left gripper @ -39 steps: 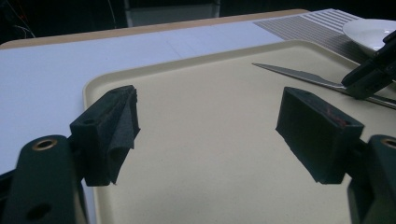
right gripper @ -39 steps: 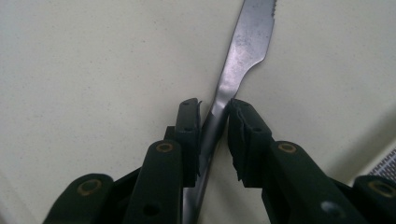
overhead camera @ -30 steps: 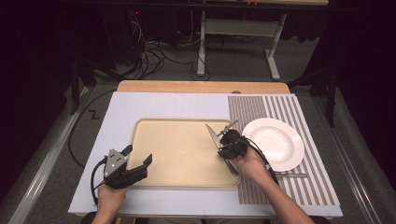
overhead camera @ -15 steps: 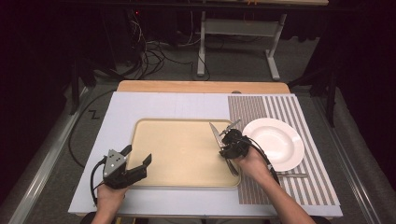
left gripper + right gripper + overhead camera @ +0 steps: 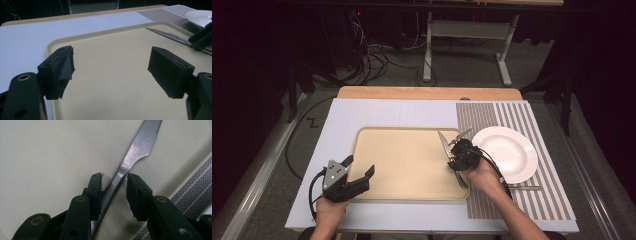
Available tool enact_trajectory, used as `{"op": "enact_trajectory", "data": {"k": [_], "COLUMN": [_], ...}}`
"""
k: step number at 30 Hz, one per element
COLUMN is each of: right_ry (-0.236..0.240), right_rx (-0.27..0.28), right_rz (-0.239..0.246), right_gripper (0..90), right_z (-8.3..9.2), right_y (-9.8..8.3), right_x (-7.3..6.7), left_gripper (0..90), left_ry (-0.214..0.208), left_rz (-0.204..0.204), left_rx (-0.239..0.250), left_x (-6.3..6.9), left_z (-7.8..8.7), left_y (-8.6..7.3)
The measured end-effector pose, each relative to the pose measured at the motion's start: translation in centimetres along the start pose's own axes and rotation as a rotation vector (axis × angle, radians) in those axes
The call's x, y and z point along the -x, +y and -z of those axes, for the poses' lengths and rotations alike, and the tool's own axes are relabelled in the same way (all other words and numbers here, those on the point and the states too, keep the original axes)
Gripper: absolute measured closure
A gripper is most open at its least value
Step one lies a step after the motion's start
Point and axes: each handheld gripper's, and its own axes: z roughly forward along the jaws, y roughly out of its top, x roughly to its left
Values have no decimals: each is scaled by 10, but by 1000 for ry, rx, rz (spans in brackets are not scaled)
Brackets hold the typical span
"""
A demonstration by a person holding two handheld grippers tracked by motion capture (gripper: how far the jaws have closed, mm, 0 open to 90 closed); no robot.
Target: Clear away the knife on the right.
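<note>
A steel table knife (image 5: 444, 143) lies on the beige tray (image 5: 402, 160) near its right edge, serrated tip pointing away. My right gripper (image 5: 456, 159) is down over the knife's neck. In the right gripper view the knife (image 5: 140, 145) runs between the two pads; the jaws have just been opening, and a gap shows beside the right pad (image 5: 136, 195), so they no longer press on it. My left gripper (image 5: 359, 165) hovers open at the tray's front left corner, with nothing between its pads (image 5: 60, 71). From there I see the knife (image 5: 165, 33) far to the right.
A white plate (image 5: 507, 152) sits on the striped placemat (image 5: 542, 125) right of the tray. A fork (image 5: 462, 134) lies between the tray and the plate, and another utensil (image 5: 524, 188) lies on the mat in front of the plate. The wooden table edge (image 5: 427, 93) runs behind.
The right jaws have widened around the knife, which now lies flat on the tray. Both hands have stayed in place.
</note>
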Motion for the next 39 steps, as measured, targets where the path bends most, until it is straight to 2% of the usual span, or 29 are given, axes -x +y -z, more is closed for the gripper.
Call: {"op": "enact_trajectory", "data": {"k": [7, 15, 21, 24, 28, 34, 39], "right_ry": [26, 19, 22, -1, -2, -9, -10], "right_rx": [17, 94, 162, 205, 236, 254, 292], "right_rz": [0, -8, -25, -28, -55, -75, -83], "right_gripper": [588, 503, 481, 448, 446, 445, 442], "right_z": [1, 15, 28, 34, 38, 42, 47], "right_y": [-2, -11, -23, -28, -36, -46, -55], "right_x": [0, 0, 5, 6, 10, 14, 17], "left_gripper": [220, 218, 216, 224, 224, 225, 226], "left_ry": [1, -1, 1, 5, 1, 3, -2], "left_rz": [1, 0, 0, -6, -2, 1, 7], "left_rx": [0, -2, 0, 6, -4, 3, 4], "left_x": [0, 0, 0, 0, 0, 0, 1], "left_z": [0, 0, 0, 0, 0, 1, 1], "left_y": [0, 0, 0, 0, 0, 0, 0]}}
